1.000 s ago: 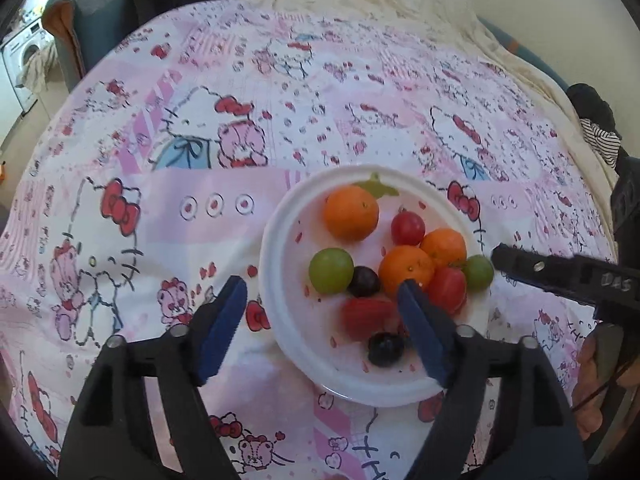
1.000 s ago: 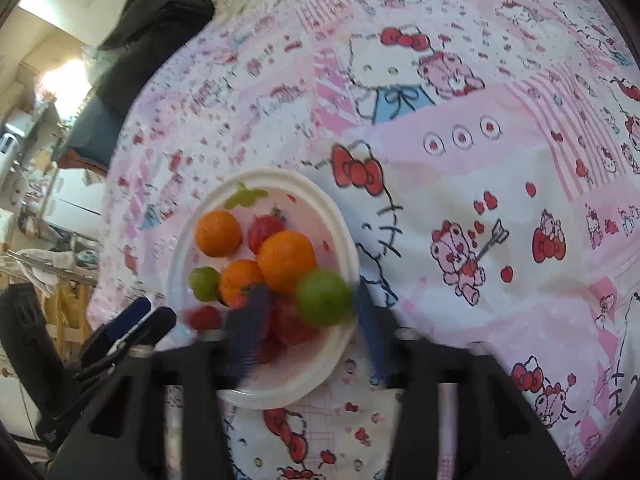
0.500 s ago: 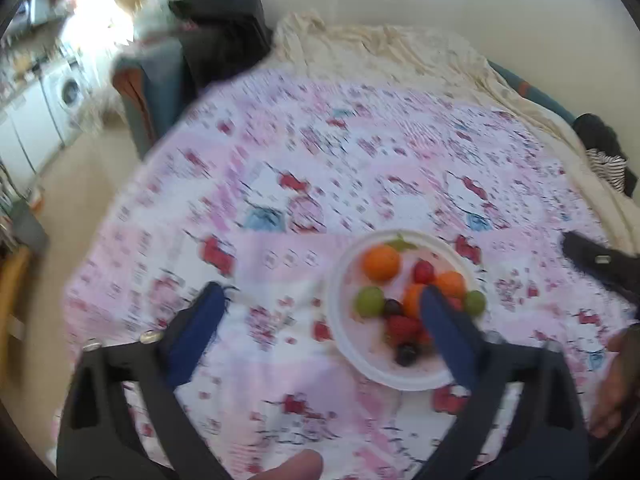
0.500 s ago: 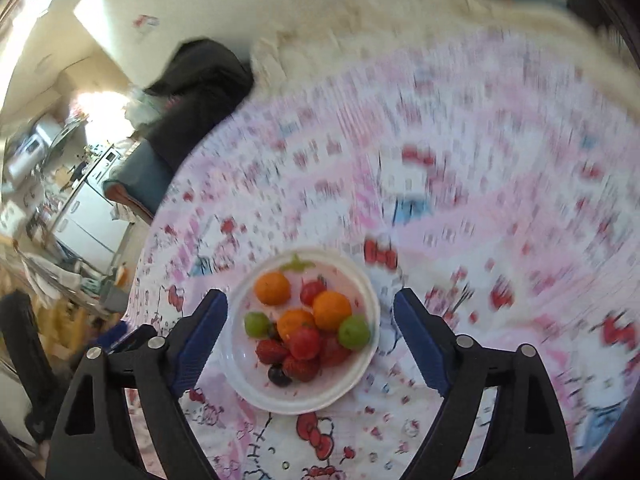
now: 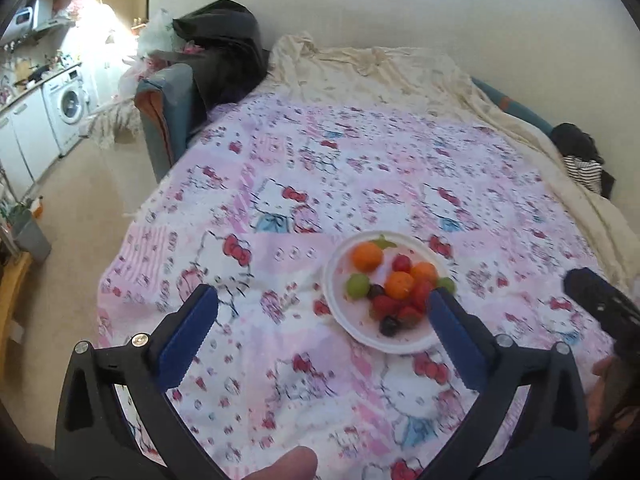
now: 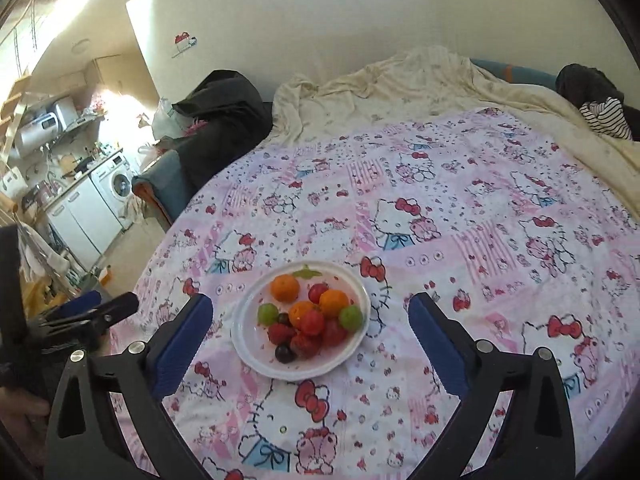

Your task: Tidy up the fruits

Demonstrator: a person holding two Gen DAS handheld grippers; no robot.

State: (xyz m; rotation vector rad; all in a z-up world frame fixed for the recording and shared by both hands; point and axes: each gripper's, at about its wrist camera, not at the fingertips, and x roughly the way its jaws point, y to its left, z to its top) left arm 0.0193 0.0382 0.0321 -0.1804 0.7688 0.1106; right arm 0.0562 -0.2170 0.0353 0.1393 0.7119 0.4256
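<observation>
A white plate lies on the pink Hello Kitty bedspread. It holds oranges, green grapes, red fruits and a dark grape, piled together. In the left wrist view the plate sits right of centre, behind the right fingertip. My left gripper is open and empty, high above the bed. My right gripper is open and empty, above and in front of the plate. The left gripper also shows in the right wrist view, and the right gripper in the left wrist view.
A cream sheet covers the far end of the bed. Dark clothes lie on a blue chair at the bed's left. A striped garment lies at far right. A washing machine and cupboards stand at left.
Both grippers have pulled back and up from the plate, so the whole bed and room show. The right gripper let go of the green grape, which now lies on the plate; its jaws opened wide.
</observation>
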